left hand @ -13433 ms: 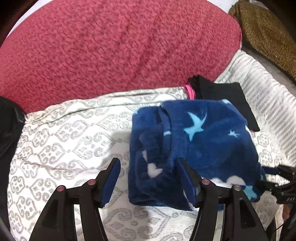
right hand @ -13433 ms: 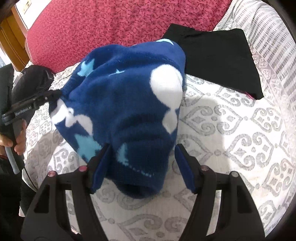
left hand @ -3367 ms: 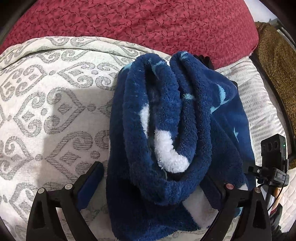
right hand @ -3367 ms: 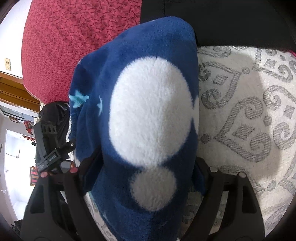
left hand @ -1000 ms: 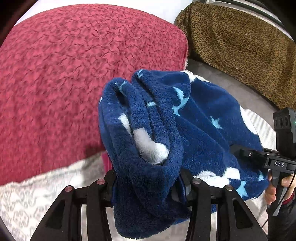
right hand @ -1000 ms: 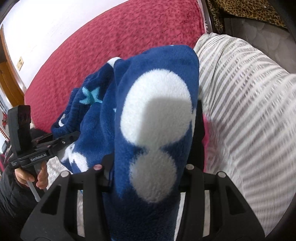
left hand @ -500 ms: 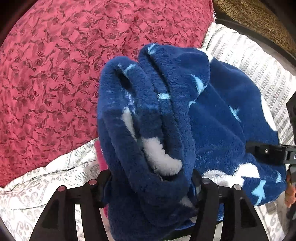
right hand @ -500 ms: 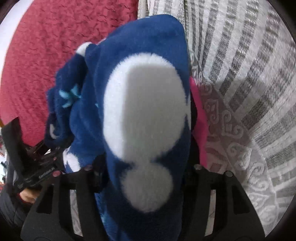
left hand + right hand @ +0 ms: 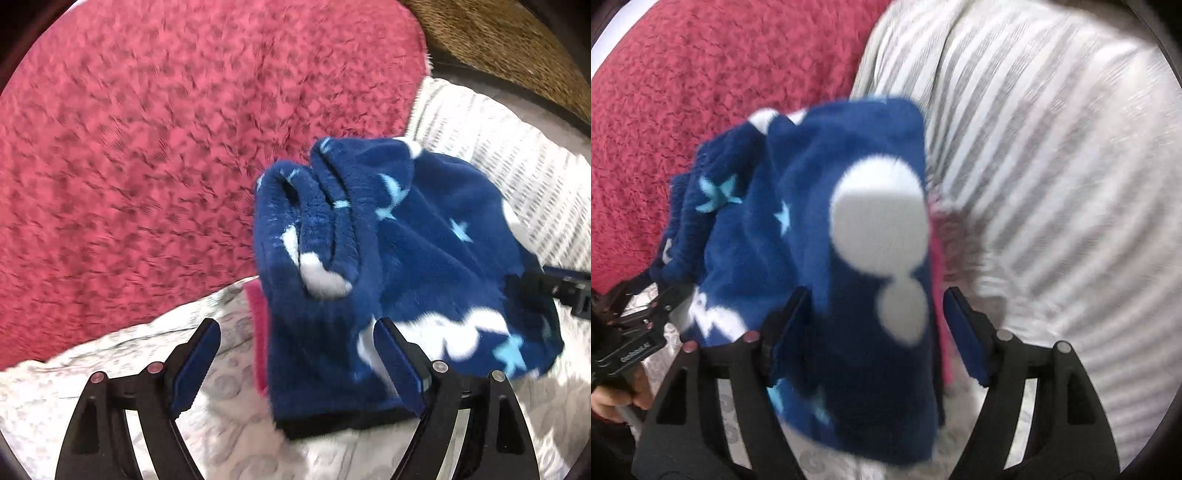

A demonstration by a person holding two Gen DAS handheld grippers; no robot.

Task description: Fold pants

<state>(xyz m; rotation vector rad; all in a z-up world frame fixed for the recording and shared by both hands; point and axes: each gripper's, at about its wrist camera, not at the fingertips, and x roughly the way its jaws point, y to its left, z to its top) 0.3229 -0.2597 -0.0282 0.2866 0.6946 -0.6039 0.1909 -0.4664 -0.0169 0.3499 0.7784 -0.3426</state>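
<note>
folded blue pants (image 9: 406,266) set on black garment (image 9: 332,424) at frame centre for stacking; left gripper (image 9: 295,354) and right gripper (image 9: 875,332) fingers just spread apart, releasing them.

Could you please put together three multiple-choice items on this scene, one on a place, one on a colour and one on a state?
1. What do the folded blue pants lie on?
A. a black and pink garment stack
B. a wooden chair
C. a bare floor

2. What colour is the big cushion behind them?
A. green
B. red
C. yellow

3. How does the left gripper stand?
A. clamped on the cushion
B. shut on nothing
C. open, fingers off the fleece

Answers: 1 A, black and pink edges peek out underneath; 2 B, red fabric fills the background; 3 C, both pads stand clear of the pants.
</note>
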